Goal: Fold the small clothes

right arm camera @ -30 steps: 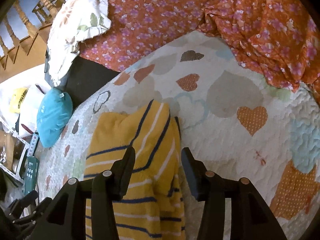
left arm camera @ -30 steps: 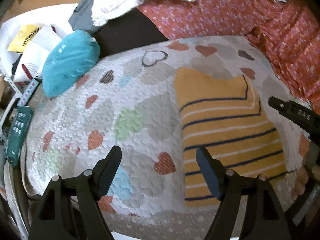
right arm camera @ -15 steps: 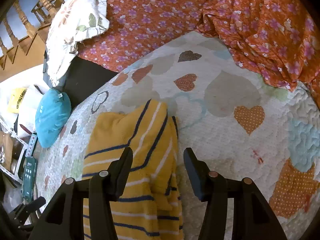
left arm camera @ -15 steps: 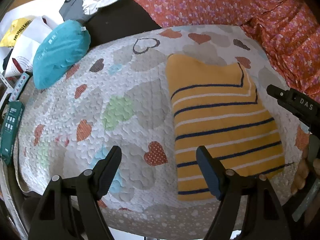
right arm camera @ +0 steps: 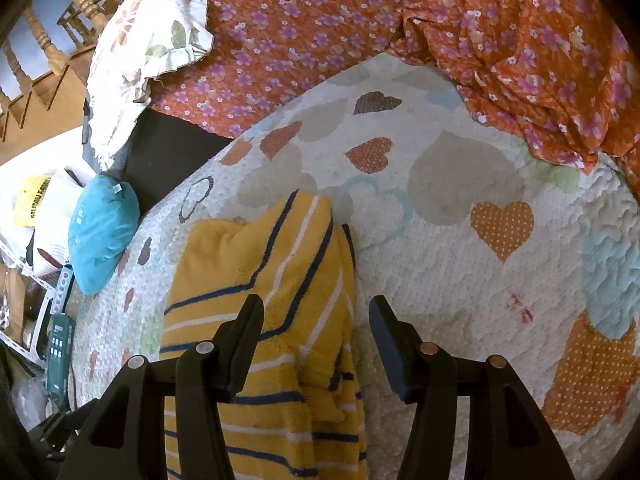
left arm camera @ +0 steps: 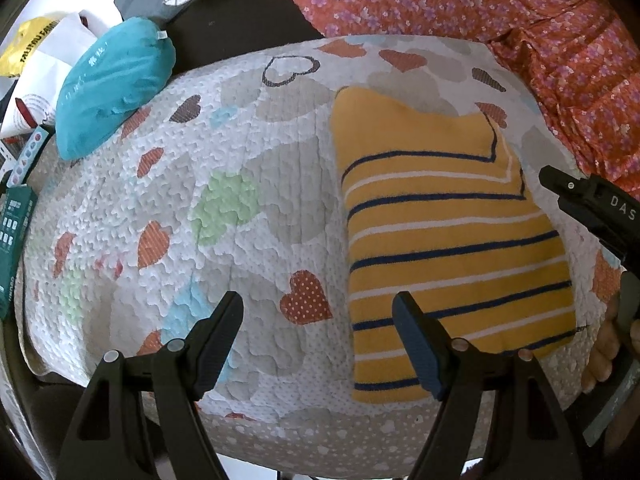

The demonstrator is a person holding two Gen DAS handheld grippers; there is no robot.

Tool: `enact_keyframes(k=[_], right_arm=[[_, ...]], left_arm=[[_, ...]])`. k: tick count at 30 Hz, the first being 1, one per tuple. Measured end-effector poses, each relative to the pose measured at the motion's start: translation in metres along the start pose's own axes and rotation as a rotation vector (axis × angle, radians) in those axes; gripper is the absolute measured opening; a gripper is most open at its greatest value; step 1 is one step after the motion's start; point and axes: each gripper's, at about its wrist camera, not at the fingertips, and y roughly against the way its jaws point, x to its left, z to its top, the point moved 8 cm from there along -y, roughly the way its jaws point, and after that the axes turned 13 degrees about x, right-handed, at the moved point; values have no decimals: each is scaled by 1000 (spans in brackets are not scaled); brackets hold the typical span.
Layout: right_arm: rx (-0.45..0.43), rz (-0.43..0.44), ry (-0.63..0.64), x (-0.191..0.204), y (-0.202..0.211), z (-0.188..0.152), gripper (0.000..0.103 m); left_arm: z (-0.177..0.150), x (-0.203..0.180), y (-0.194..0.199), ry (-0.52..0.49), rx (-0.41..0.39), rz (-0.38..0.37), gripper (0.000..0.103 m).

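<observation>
While the yellow knit garment with navy and white stripes (left arm camera: 452, 236) lies folded into a rough rectangle on the white quilted blanket printed with coloured hearts (left arm camera: 240, 184), neither tool has hold of it. Garment sits toward the right side of the blanket in the left wrist view; in the right wrist view (right arm camera: 276, 308) its right edge shows stacked, slightly bunched layers. Left gripper (left arm camera: 318, 338) hangs above the blanket's near edge, jaws spread wide, nothing between them; its right finger overlaps the garment's lower-left corner in the picture, contact not clear. Right gripper (right arm camera: 316, 342) is also spread wide and empty, poised over the garment's right edge, left finger over the stripes, right finger over bare blanket. From the left wrist view the right gripper shows as a black body (left arm camera: 592, 208) just beside the garment's right side, with the person's fingers (left arm camera: 600, 344) below it. Outward: orange-red floral sheet (right arm camera: 500, 40) crumpled along the blanket's far side, white pillow with leaf print (right arm camera: 148, 52) at the far left, teal stuffed pouch (left arm camera: 112, 88) touching the blanket's left corner, dark green box (left arm camera: 12, 248) and a yellow-and-white plastic bag (left arm camera: 36, 44) further left. Wooden stair balusters (right arm camera: 40, 40) show in the top-left corner of the right wrist view.
</observation>
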Motion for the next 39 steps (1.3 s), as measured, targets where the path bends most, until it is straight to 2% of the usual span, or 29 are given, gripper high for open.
enact_keyframes(k=[5, 10, 12, 17, 20, 24, 25, 26, 27, 29, 30, 32, 39], right_arm=[[-4, 0, -13, -4, 0, 2, 62], [-15, 3, -76, -22, 1, 6, 73], [9, 15, -108, -30, -5, 6, 73], [103, 159, -207, -39, -31, 2, 74], [151, 266, -230, -32, -48, -1, 76], [238, 347, -190, -10, -80, 1, 80], [251, 339, -163, -4, -87, 1, 80], [256, 326, -126, 4, -91, 2, 77], [263, 320, -111, 8, -92, 2, 66], [253, 296, -89, 18, -88, 5, 54], [245, 296, -76, 22, -85, 6, 46], [217, 315, -47, 40, -73, 12, 45], [138, 410, 29, 99, -48, 46, 43]], left_arm=[[2, 4, -3, 16, 7, -43, 76], [27, 31, -3, 128, -6, -200, 76], [38, 39, -12, 160, 18, -272, 76], [55, 29, -58, 174, 174, -526, 76], [59, 9, -76, 133, 231, -611, 76], [62, -31, -90, 66, 296, -740, 78], [61, -40, -92, 59, 309, -749, 78], [62, -46, -92, 51, 306, -718, 76], [63, -48, -90, 48, 299, -703, 72], [65, -48, -80, 44, 285, -704, 52], [67, -45, -74, 43, 277, -707, 48], [71, -38, -64, 40, 264, -710, 38], [116, -1, -24, 65, 143, -686, 38]])
